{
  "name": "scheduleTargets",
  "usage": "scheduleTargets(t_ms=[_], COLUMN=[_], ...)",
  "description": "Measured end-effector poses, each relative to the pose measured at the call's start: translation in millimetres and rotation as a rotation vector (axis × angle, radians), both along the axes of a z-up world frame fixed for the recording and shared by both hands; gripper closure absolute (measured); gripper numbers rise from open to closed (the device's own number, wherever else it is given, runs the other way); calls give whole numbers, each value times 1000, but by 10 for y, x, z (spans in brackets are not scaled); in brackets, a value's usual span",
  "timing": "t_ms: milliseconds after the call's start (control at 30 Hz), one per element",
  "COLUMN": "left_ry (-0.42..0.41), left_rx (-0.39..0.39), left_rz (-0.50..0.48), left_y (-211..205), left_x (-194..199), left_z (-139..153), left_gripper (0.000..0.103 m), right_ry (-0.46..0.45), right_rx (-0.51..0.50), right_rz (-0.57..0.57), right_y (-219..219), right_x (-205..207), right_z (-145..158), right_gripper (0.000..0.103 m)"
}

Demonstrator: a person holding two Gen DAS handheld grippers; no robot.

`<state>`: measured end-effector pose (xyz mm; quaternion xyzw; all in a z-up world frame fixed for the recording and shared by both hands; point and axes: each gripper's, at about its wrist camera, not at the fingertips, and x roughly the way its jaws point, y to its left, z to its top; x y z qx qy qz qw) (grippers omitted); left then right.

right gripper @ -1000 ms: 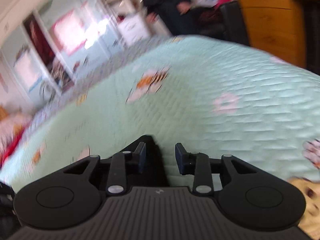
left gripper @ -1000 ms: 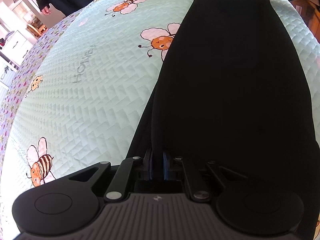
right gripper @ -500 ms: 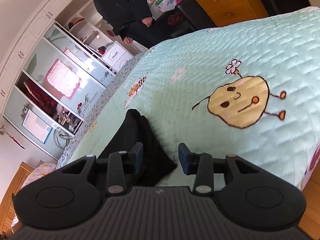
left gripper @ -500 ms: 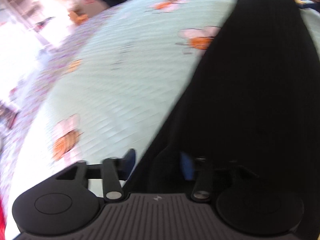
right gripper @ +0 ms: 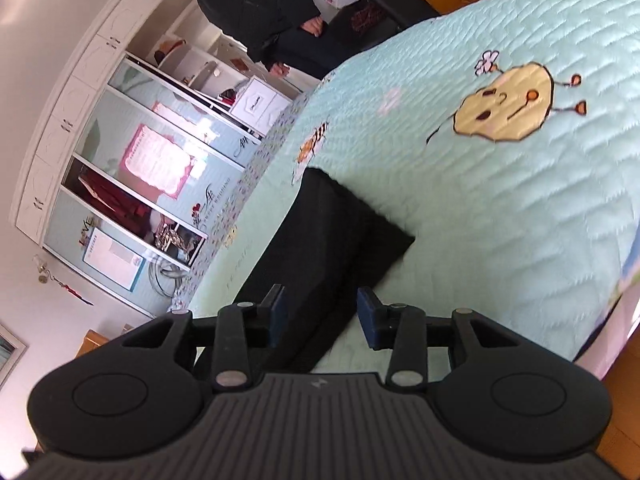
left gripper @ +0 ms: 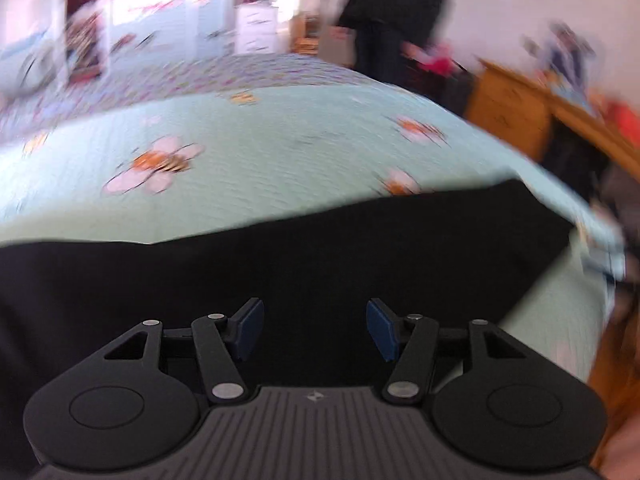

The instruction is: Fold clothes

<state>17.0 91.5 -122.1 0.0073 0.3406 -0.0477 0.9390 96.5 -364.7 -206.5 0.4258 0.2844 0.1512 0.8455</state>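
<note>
On mint bee-print quilt (left gripper: 280,152): folded black garment (left gripper: 280,264) lying flat. Left gripper (left gripper: 315,330) jaws spread, pinching nothing. Right gripper (right gripper: 320,314) jaws apart over garment edge, no grip.

1. The left claw (left gripper: 315,328), clamped on the edge of the black garment (left gripper: 280,272) a second ago, now has its pads spread apart with nothing pinched between them.
2. The left wrist view has swung round: the garment, which ran lengthwise away from the camera, now lies as a band across the frame, blurred.
3. The right claw (right gripper: 319,314) has widened a little since a second ago.
4. The right wrist view has rolled and come down closer to the bed (right gripper: 500,200); the garment's folded end (right gripper: 340,236) now lies ahead of the fingers instead of only a corner showing.
</note>
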Motion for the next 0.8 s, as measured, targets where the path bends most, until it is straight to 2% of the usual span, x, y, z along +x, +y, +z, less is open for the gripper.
scheduleTargets(t_ms=[67,167,267,333,400,467,667,800], left_ry=[-25,-39,-43,-43,-37,-32,-61,-90], left_rx=[118,173,253,279,321,372,453,578], left_rz=[-91,-157,-171,-195,-204,-202,-198,-250], left_y=[-347,-619,-728,-748,-761,-769,-788,-868], left_x=[-122,-137,-90,-99,-115,-121,-147,-196], left_z=[-128,-275,-359,-387,-419,-453,-480,-600], left_gripper=[43,43,43,43,43,43,42,41], right_ry=[4,20,8,-5,-4,11,24,9], right_rx=[3,-6,-29,-49,-51,-46,-53,-82], right_rz=[6,12,21,26,30,32,44,55], right_y=[44,116,194,237,252,260,310,372], right_x=[-45,-101,-154,-200,-218,-215,-187,-168], right_z=[13,26,88,127,114,68,37,102], right_gripper=[60,60,60,60,53,53,53,53])
